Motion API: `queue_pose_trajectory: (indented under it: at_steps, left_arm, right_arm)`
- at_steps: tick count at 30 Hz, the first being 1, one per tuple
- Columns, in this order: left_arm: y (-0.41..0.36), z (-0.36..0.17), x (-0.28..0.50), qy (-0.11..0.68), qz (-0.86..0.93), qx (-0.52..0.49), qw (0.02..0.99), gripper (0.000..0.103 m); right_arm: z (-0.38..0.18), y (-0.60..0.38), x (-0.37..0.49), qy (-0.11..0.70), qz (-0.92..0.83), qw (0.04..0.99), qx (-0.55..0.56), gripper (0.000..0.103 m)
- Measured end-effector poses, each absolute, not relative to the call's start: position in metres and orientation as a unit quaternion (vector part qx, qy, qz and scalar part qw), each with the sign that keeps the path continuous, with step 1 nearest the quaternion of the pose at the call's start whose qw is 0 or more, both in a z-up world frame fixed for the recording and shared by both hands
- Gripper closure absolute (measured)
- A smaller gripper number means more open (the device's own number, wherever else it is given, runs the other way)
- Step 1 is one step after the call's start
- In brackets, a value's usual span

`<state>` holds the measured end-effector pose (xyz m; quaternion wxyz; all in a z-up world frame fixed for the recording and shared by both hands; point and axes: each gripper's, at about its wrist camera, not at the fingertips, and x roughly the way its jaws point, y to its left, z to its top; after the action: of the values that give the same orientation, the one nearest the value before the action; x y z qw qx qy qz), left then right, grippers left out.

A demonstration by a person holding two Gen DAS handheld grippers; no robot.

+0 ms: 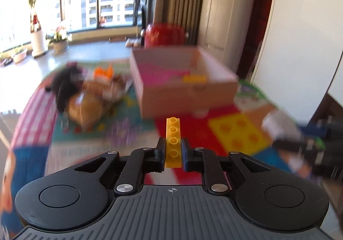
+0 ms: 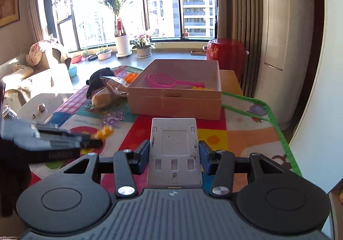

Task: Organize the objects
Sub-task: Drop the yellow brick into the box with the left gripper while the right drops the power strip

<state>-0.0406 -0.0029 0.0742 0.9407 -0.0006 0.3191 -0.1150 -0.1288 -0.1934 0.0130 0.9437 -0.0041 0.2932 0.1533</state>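
Observation:
My left gripper (image 1: 173,149) is shut on a long yellow building brick (image 1: 172,132) that sticks out forward past the pads, studs up. In the right wrist view that gripper (image 2: 94,142) shows blurred at the left with the yellow brick (image 2: 104,132) at its tip. My right gripper (image 2: 174,152) is shut on a flat grey rectangular plate (image 2: 174,149), gripped by its two long sides. Ahead of both stands an open beige box (image 2: 178,98), (image 1: 184,89). Inside it lie a pink toy racket (image 2: 163,81) and a yellow brick (image 1: 194,78).
A colourful play mat (image 2: 246,132) covers the table, green-edged at the right. Left of the box lie a black plush toy (image 2: 97,81), a wrapped bread bag (image 2: 107,96), an orange toy (image 2: 130,76) and clear purple beads (image 2: 112,116). A red stool (image 2: 227,53) stands behind.

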Motion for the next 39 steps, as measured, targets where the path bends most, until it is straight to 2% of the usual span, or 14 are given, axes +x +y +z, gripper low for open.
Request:
queue_pose_trajectory:
  at_steps: [4, 7, 9, 12, 14, 20, 24, 31, 32, 33, 35, 39]
  left_arm:
    - [-0.017, 0.124, 0.004, 0.252, -0.123, 0.005, 0.960, 0.086]
    - [-0.021, 0.146, 0.048, 0.215, -0.116, -0.031, 0.969, 0.085]
    - [-0.022, 0.145, 0.083, 0.217, -0.121, -0.061, 0.967, 0.085]
    - [-0.030, 0.124, 0.133, 0.273, -0.124, -0.063, 0.952, 0.085]
    - [-0.028, 0.113, 0.146, 0.280, -0.118, -0.072, 0.950, 0.085]
    - [-0.007, 0.105, 0.130, 0.245, -0.142, -0.096, 0.954, 0.085]
    - [0.028, 0.094, 0.079, 0.229, -0.156, -0.074, 0.958, 0.085]
    - [0.089, 0.049, 0.019, 0.288, -0.112, -0.072, 0.948, 0.085]
    - [0.092, 0.045, 0.017, 0.299, -0.109, -0.064, 0.946, 0.085]
    - [0.095, 0.041, 0.013, 0.307, -0.105, -0.052, 0.944, 0.085]
    - [0.098, 0.034, 0.007, 0.323, -0.105, -0.028, 0.940, 0.085]
    - [0.102, 0.025, -0.003, 0.331, -0.133, -0.021, 0.934, 0.085]
  right_arm:
    - [0.006, -0.200, -0.126, 0.293, 0.158, 0.943, 0.016, 0.056]
    - [-0.003, -0.202, -0.121, 0.306, 0.166, 0.937, 0.035, 0.056]
    - [-0.009, -0.201, -0.116, 0.316, 0.164, 0.934, 0.037, 0.056]
    - [-0.016, -0.197, -0.109, 0.330, 0.156, 0.930, 0.032, 0.056]
    - [-0.019, -0.196, -0.106, 0.336, 0.152, 0.929, 0.033, 0.056]
    - [-0.015, -0.194, -0.095, 0.348, 0.143, 0.926, 0.026, 0.056]
    - [0.023, -0.199, -0.079, 0.314, 0.153, 0.936, 0.043, 0.056]
    - [0.098, -0.170, 0.003, 0.248, 0.144, 0.958, 0.025, 0.056]
    - [0.101, -0.163, 0.018, 0.247, 0.144, 0.958, 0.019, 0.051]
    - [0.101, -0.156, 0.032, 0.252, 0.138, 0.958, 0.011, 0.034]
    - [0.093, -0.148, 0.050, 0.260, 0.109, 0.960, 0.003, 0.019]
    - [0.062, -0.148, 0.050, 0.290, 0.100, 0.952, 0.003, 0.014]
